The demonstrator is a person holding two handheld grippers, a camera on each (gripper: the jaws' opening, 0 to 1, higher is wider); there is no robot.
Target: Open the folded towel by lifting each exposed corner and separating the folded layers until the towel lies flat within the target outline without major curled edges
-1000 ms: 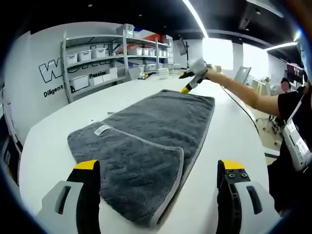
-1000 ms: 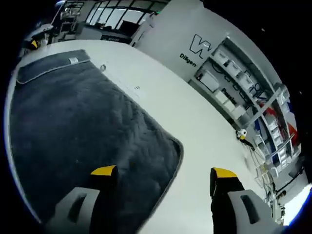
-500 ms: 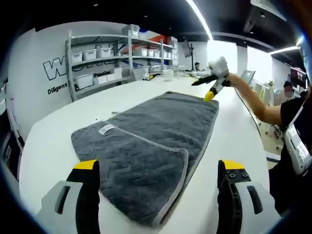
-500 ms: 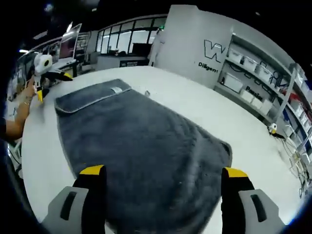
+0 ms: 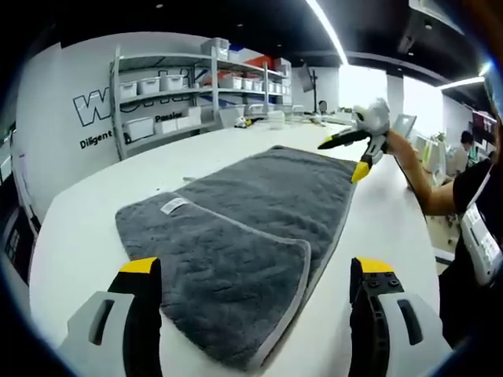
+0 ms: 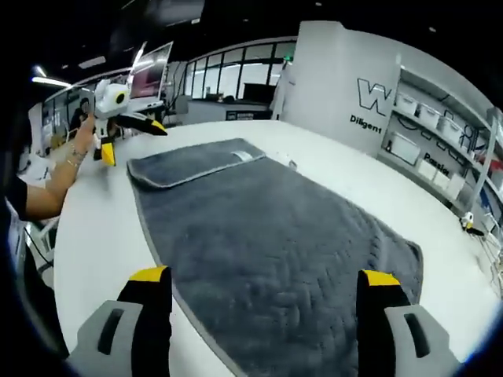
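Folded towel on the table, both grippers released above it.

The grey quilted towel with pale piped edging (image 5: 244, 220) lies on the white table (image 5: 94, 212), one end still folded over the lower layer, its white label (image 5: 170, 206) beside the fold. Its long axis runs from my left gripper (image 5: 255, 302) toward my right gripper (image 5: 357, 153). The folded flap's corners lie just ahead of my left jaws, which stand apart and empty, so I judge the left nearer. My right jaws, spread and holding nothing, hover over the flat far end (image 6: 267, 236).
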